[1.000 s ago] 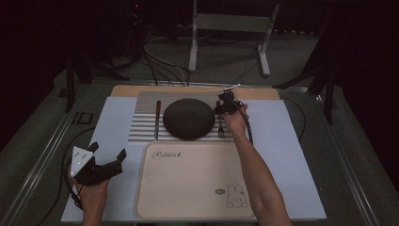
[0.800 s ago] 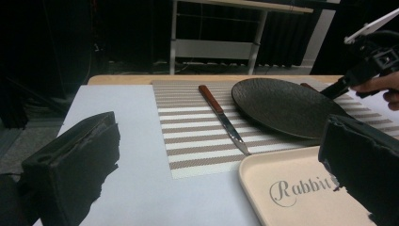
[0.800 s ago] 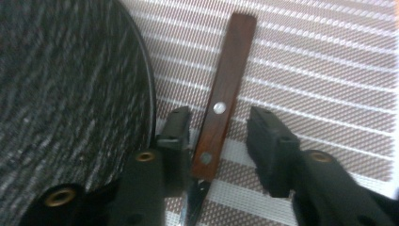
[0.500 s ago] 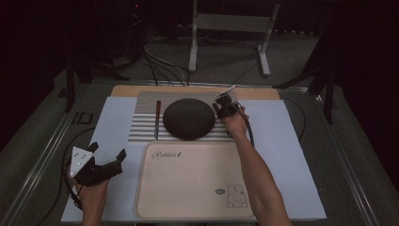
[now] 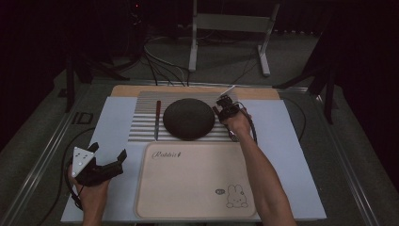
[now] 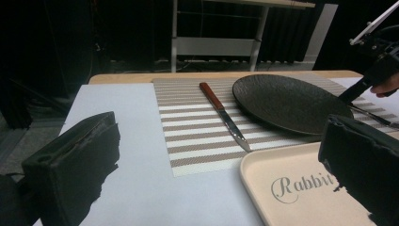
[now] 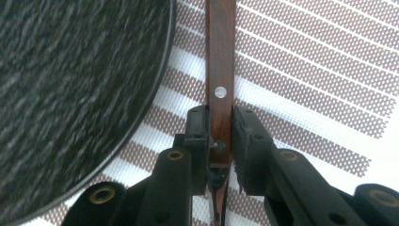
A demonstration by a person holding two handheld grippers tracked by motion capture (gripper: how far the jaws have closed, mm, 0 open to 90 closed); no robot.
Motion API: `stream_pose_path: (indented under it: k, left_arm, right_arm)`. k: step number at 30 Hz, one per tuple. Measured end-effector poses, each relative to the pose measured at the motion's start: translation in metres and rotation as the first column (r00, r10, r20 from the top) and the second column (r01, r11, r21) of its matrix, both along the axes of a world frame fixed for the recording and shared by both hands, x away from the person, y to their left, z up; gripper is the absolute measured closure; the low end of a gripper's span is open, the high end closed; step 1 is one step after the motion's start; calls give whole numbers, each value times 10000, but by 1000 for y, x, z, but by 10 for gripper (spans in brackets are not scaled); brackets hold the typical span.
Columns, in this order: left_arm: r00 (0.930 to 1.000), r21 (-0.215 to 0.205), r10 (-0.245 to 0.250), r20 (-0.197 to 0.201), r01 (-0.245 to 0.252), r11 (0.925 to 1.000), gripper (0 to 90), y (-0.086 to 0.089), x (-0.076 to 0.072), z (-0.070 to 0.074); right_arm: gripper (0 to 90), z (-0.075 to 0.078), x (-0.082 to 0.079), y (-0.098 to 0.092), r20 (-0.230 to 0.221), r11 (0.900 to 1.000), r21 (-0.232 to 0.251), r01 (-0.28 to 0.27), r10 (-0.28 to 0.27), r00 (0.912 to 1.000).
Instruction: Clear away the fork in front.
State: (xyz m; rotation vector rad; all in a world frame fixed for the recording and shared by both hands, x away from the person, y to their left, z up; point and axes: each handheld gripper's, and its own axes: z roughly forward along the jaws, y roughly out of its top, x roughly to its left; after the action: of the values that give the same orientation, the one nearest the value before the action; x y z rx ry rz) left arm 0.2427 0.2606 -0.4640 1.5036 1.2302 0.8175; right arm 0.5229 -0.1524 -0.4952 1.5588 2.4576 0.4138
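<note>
Two grippers held, one per hand. Right gripper (image 7: 220, 136) reached out over striped placemat (image 5: 141, 127), forearm stretched across cream tray (image 5: 188, 188); jaws just closed, now clamped on wooden handle (image 7: 220, 61) of utensil lying just right of dark plate (image 5: 188, 117). Probably fork or spoon, head hidden under gripper. Left gripper (image 5: 107, 161) rested low at table's near left corner, wrist bent inward, jaws spread wide, nothing between. Knife (image 6: 223, 115) seen left of plate, untouched.
</note>
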Motion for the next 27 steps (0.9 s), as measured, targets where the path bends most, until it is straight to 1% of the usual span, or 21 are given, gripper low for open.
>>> stream_pose_path:
  k: [1, 3, 5, 6, 8, 9, 10, 11, 13, 14, 15, 16, 17, 19, 23, 24, 25, 26, 27]
  left_arm:
    - [10000, 13, -15, 12, 15, 10000, 0, 0, 0, 0]
    - [10000, 69, -42, -2, 42, 10000, 0, 0, 1, 0]
    - [10000, 155, -67, -16, 67, 9999, 0, -1, 3, 0]
    - [9999, 216, -83, -57, 84, 9997, 0, -1, 4, -1]
    - [9999, 273, -90, -113, 94, 9996, 0, -3, 5, -1]
    - [9999, 336, -106, -117, 110, 9994, 0, -4, 5, -1]
    - [9999, 399, -129, -115, 134, 9991, 0, -5, 5, -1]
    - [9998, 443, -150, -115, 155, 9989, 0, -6, 5, -1]
    - [9998, 494, -180, -115, 185, 9986, 0, -8, 4, -1]
    - [9998, 509, -183, -115, 188, 9985, 0, -8, 4, -1]
    - [9997, 559, -214, -137, 221, 9982, 0, -9, 5, -1]
    - [9997, 572, -217, -144, 225, 9981, 0, -10, 5, -1]
    - [9996, 578, -242, -154, 250, 9980, 0, -10, 5, -1]
    - [9995, 615, -260, -185, 271, 9977, 0, -11, 6, -2]
    - [9994, 621, -276, -189, 287, 9977, 0, -11, 5, -2]
    - [9994, 621, -276, -189, 287, 9977, 0, -11, 5, -2]
    - [9994, 610, -288, -188, 299, 9977, 0, -11, 5, -2]
    - [9994, 610, -292, -190, 303, 9977, 0, -11, 6, -2]
    - [9994, 608, -288, -189, 299, 9977, 0, -12, 6, -2]
  right_arm:
    - [777, 0, -1, 0, 31, 10000, -64, -30, 30, 10000]
    - [777, 0, -5, -2, 317, 9999, -107, 70, -67, 9995]
    - [778, -1, -11, -7, 663, 9997, 126, 195, -203, 9976]
    - [778, 1, -16, -9, 931, 9993, 218, 294, -313, 9952]
    - [778, 4, -23, -13, 1404, 9985, 510, 219, -289, 9897]
    - [778, 6, -25, -15, 1573, 9984, 535, 205, -286, 9871]
    - [777, 10, -29, -17, 1940, 9977, 674, 39, -170, 9808]
    - [778, 12, -31, -18, 2128, 9966, 818, -98, -79, 9771]
    - [778, 17, -37, -21, 2473, 9956, 894, -290, 60, 9689]
    - [778, 21, -40, -22, 2704, 9941, 999, -424, 138, 9626]
    - [778, 22, -42, -23, 2802, 9935, 1041, -453, 144, 9598]
    - [778, 25, -44, -25, 2996, 9918, 1153, -558, 188, 9539]
    - [778, 27, -46, -26, 3087, 9899, 1264, -646, 227, 9509]
    - [778, 31, -50, -27, 3320, 9888, 1258, -798, 338, 9427]
    - [777, 39, -59, -29, 3811, 9834, 1490, -1034, 394, 9237]
    - [777, 39, -59, -29, 3811, 9834, 1490, -1034, 394, 9237]
    - [778, 43, -62, -30, 3984, 9810, 1571, -1142, 428, 9162]
    - [778, 47, -65, -31, 4264, 9782, 1632, -1285, 475, 9033]
    - [778, 50, -67, -32, 4390, 9767, 1679, -1335, 472, 8972]
